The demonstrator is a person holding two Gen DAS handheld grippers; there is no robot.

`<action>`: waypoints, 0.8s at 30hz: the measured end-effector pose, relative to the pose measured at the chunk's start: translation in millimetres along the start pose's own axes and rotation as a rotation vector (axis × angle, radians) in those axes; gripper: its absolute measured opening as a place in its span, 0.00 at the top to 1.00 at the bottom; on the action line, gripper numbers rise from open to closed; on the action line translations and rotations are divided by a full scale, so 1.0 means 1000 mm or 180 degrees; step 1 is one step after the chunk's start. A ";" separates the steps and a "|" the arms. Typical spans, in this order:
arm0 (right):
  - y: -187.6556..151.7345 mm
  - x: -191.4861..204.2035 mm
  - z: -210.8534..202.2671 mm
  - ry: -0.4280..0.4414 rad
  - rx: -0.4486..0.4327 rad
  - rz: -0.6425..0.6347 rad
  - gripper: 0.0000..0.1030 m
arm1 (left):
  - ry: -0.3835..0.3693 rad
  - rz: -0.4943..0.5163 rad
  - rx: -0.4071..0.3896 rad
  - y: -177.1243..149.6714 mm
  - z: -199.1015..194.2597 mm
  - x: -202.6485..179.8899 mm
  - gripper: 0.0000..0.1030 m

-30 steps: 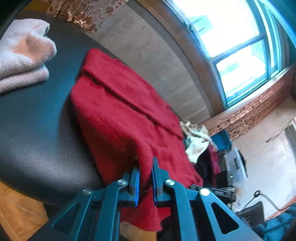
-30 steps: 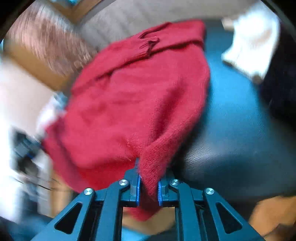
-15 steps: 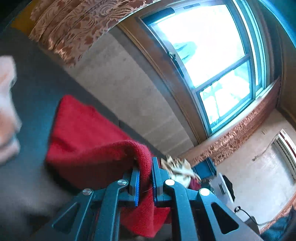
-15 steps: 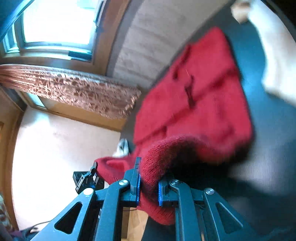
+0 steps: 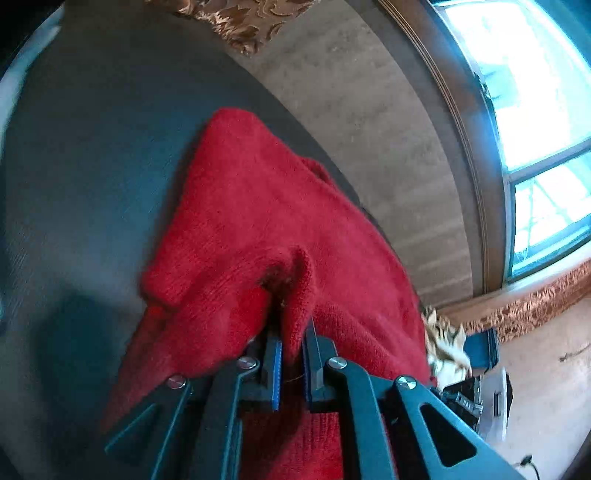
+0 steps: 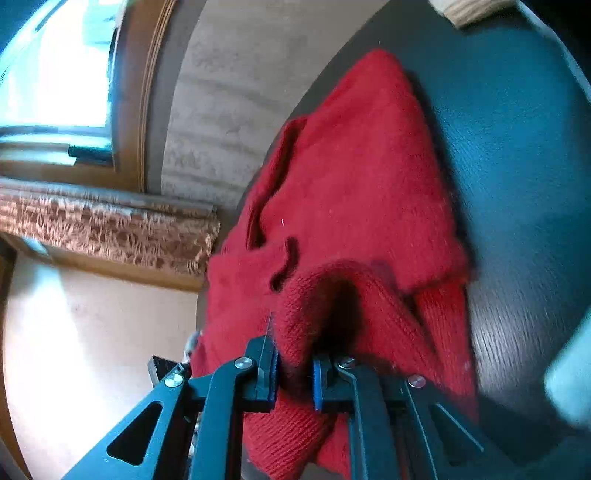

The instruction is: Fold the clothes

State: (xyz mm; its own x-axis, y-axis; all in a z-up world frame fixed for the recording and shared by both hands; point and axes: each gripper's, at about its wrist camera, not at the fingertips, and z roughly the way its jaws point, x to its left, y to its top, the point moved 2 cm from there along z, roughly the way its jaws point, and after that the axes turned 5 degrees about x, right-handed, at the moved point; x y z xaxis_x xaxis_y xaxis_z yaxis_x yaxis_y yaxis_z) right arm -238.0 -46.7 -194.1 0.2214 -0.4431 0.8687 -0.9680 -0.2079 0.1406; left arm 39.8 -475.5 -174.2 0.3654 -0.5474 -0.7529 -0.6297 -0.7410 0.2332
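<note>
While the pale folded cloth that lay at the far left of the left wrist view a second ago has dropped out of sight, the dark table [image 5: 85, 155] now fills that side, with only the red sweater [image 5: 266, 221] lying on it. The sweater's far corner points up toward the grey wall [image 5: 369, 110], and its near end is doubled over onto the rest, where half a second ago it hung lifted in front of the window [image 5: 535, 122]. The left gripper [image 5: 291, 363] is clenched on a pinch of the red knit, the fabric rising in a ridge between its blue pads [image 5: 276, 373]. To the right, beyond the sweater's edge, a crumpled light cloth [image 5: 443, 347] sits near a blue box [image 5: 480, 350] on the floor.

In the right wrist view the window [image 6: 55, 74] and patterned curtain [image 6: 103, 229] sit at the left, the wall [image 6: 221, 110] beside them. The red sweater [image 6: 362, 184] lies across the table [image 6: 517, 147], sharper and flatter than in the blurred earlier frame, its upper layer folded over a lower one. The right gripper [image 6: 294, 376] grasps a thick bunch of the sweater's near edge, as it did before. A beige cloth [image 6: 476, 9] peeks in at the top right.
</note>
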 end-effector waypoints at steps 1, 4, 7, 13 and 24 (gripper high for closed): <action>-0.006 -0.001 -0.005 0.0009 0.0017 -0.0016 0.89 | 0.0013 0.0008 0.0035 -0.011 -0.006 0.000 0.93; -0.024 -0.003 -0.021 0.0046 0.0063 -0.0023 0.87 | 0.0034 -0.0018 0.0091 -0.037 -0.023 0.000 0.94; -0.038 0.003 -0.033 0.0067 0.0135 0.0005 0.76 | 0.0074 0.0015 0.0069 -0.064 -0.045 -0.002 0.94; -0.076 0.031 -0.046 0.0061 0.0287 -0.0097 0.37 | -0.0013 -0.0066 -0.0086 -0.092 -0.079 0.011 0.92; -0.120 0.051 -0.043 -0.0552 0.0532 -0.0639 0.70 | 0.0075 0.0189 -0.0039 -0.091 -0.085 -0.009 0.74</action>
State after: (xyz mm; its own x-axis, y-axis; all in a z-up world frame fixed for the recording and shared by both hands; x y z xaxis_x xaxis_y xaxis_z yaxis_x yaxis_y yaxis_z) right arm -115.8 -6.7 -146.5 0.4369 -0.5179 0.7354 -0.8732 -0.4404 0.2086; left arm 151.9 -436.3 -135.9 0.3437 -0.5995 -0.7228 -0.6424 -0.7115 0.2847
